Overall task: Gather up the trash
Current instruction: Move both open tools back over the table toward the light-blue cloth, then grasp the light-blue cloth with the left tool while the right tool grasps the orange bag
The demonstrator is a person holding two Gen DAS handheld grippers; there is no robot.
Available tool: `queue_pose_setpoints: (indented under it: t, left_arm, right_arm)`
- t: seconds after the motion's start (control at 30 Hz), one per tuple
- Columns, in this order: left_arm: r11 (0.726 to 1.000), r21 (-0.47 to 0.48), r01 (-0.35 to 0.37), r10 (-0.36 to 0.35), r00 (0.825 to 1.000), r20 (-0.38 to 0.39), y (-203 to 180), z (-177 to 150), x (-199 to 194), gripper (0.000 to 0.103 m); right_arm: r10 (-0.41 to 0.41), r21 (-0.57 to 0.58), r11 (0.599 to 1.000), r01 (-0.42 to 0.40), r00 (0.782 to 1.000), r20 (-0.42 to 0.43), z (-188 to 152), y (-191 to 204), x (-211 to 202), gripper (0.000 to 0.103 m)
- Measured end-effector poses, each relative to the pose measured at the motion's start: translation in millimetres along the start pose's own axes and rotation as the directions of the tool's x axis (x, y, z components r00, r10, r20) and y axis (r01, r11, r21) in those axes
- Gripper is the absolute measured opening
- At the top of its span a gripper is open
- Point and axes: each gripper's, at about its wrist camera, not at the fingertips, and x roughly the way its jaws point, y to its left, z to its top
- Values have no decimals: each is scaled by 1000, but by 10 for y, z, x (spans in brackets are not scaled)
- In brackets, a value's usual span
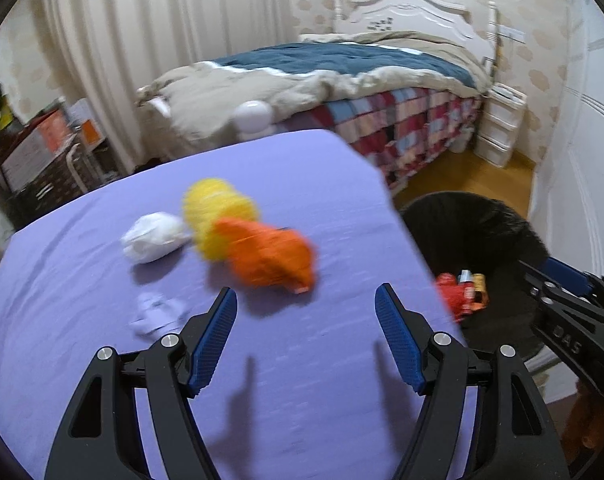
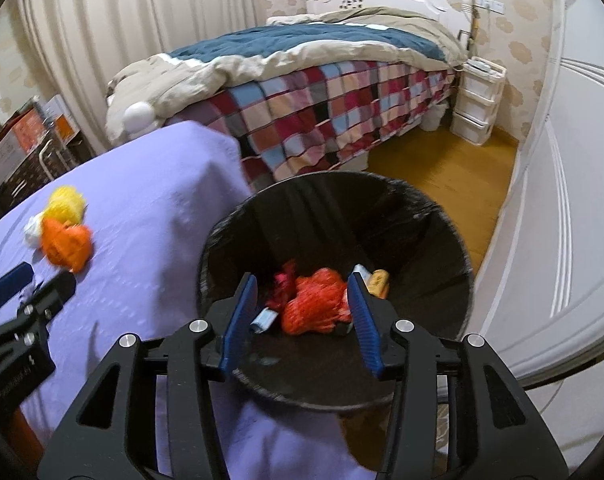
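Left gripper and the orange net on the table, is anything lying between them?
No. In the left wrist view, only bare purple cloth separates the open left gripper from the orange net. A small pale scrap lies off to the side.

My left gripper (image 1: 306, 308) hangs over a cloth-covered table (image 1: 302, 400), nothing between its jaws. Ahead of it on the table sit three bundles in a touching cluster: a mesh bundle (image 1: 270, 256) nearest, a second mesh ball (image 1: 214, 216) behind it, a wad of paper (image 1: 154, 236) to their left. A small crumpled scrap (image 1: 154, 312) lies nearer, to the left. Right of the table stands a bin (image 2: 442, 240), under my right gripper (image 2: 302, 304), with wrappers (image 2: 314, 304) inside. A bed (image 2: 322, 92) lies beyond.
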Motion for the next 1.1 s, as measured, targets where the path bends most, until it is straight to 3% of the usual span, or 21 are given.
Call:
queue_pose_setpoints:
  t: [0.3, 0.53, 0.73, 0.83, 1.1]
  left_arm:
    - [986, -117, -116, 109, 992, -64, 633, -140, 132, 70]
    - [983, -153, -99, 79, 988, -132, 881, -154, 295, 69]
    - [989, -114, -91, 78, 990, -113, 1006, -213, 264, 38]
    - [991, -106, -86, 74, 991, -107, 1070, -244, 245, 31]
    - [987, -130, -92, 78, 991, -109, 1326, -316, 192, 26]
  right_arm:
    - [69, -86, 994, -69, 998, -4, -60, 511, -110, 52]
    - [130, -156, 979, -133, 991, -27, -82, 956, -114, 57]
    - [159, -223, 960, -168, 986, -58, -80, 1302, -26, 59]
    - [172, -242, 953, -185, 982, -76, -60, 1449, 36, 60]
    - [182, -270, 941, -202, 978, -97, 33, 1735, 187, 60]
